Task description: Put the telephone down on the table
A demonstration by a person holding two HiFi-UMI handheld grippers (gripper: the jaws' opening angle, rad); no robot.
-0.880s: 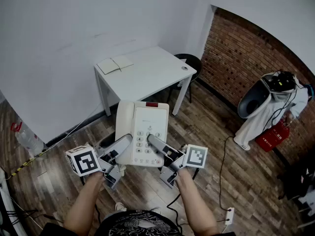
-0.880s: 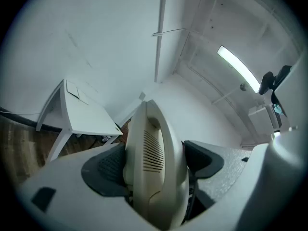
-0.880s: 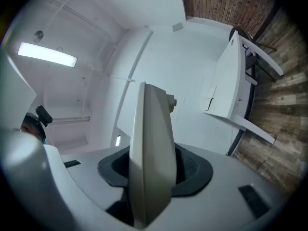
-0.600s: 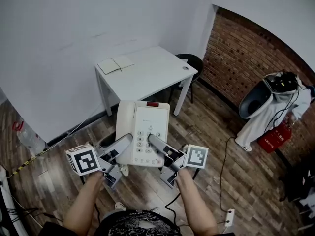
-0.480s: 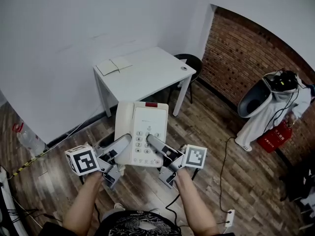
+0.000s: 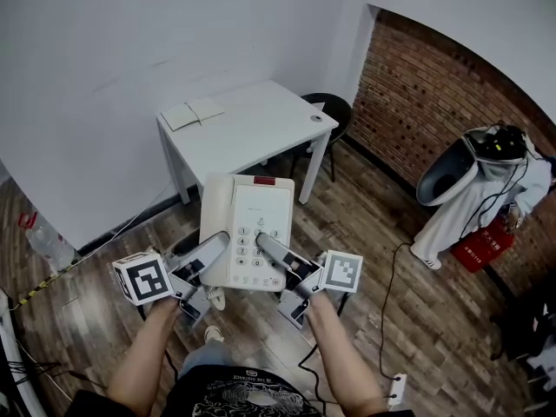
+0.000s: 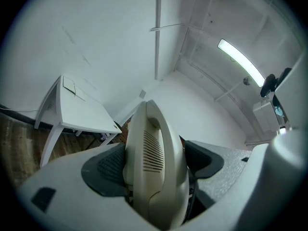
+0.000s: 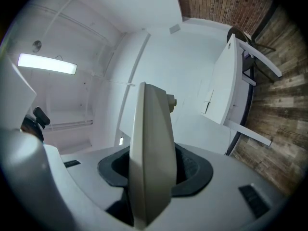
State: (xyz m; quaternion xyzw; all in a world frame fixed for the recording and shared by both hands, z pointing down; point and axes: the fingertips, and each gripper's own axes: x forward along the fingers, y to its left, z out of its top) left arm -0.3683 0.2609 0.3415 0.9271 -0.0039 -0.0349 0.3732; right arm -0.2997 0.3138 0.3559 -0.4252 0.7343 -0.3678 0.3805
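A cream push-button telephone (image 6: 246, 215) with its handset on the left side is held up in the air, above the wooden floor and in front of the white table (image 6: 252, 127). My left gripper (image 6: 211, 250) is shut on the handset side of the telephone (image 7: 154, 165). My right gripper (image 6: 265, 246) is shut on the keypad side, which shows edge-on as the telephone body (image 8: 150, 158). The dark pads (image 7: 108, 170) press on the phone's sides. The table stands beyond the phone, apart from it.
An open notebook (image 6: 192, 112) lies on the table's far left corner. A dark stool (image 6: 328, 107) stands at the table's right. A brick wall (image 6: 434, 85), a grey bin draped with white cloth (image 6: 460, 176), a red bag (image 6: 479, 241) and floor cables (image 6: 387, 320) are to the right.
The view has shifted slightly: the table and telephone sit a little further left and higher in the picture. Both grippers still hold the telephone the same way.
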